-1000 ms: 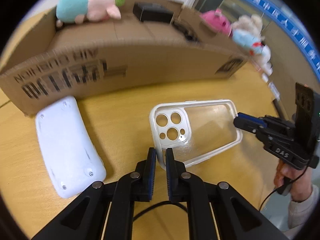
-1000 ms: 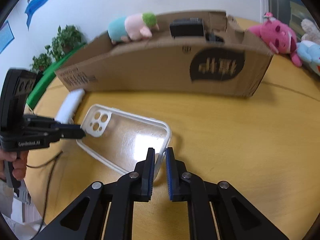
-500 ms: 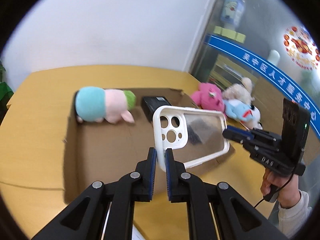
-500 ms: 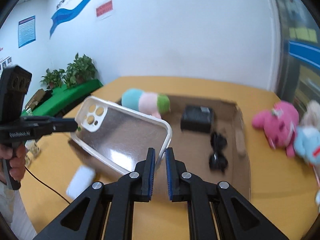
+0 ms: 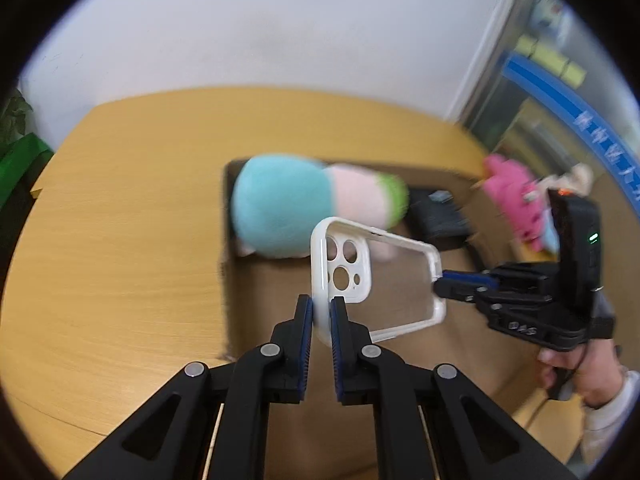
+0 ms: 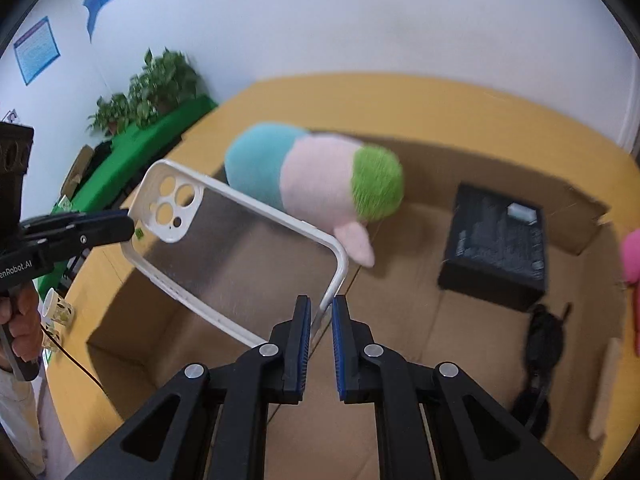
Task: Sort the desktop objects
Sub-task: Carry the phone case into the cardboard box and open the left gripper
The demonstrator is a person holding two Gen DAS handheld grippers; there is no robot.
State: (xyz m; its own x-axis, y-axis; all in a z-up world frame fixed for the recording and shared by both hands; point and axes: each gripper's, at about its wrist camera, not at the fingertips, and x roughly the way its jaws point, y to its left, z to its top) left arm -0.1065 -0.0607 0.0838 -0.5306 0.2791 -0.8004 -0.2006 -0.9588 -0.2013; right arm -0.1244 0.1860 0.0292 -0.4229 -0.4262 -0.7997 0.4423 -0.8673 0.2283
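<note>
above the cardboard box (image 6: 500, 368), beside the plush toy (image 6: 316, 188), both tongs (image 5: 321, 308) (image 6: 321, 308) pinch the phone case (image 6: 240, 256).

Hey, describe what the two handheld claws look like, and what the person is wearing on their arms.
Both are black plastic. The left claw and right claw have flat fingers lined with ribbed blue pads, and angular linkage arms with silver rivets. Each has a boxy black top module; the right one's shows a green light. White lettering marks the bodies, a thin black cable trails down, and a pale sleeve shows.
</note>
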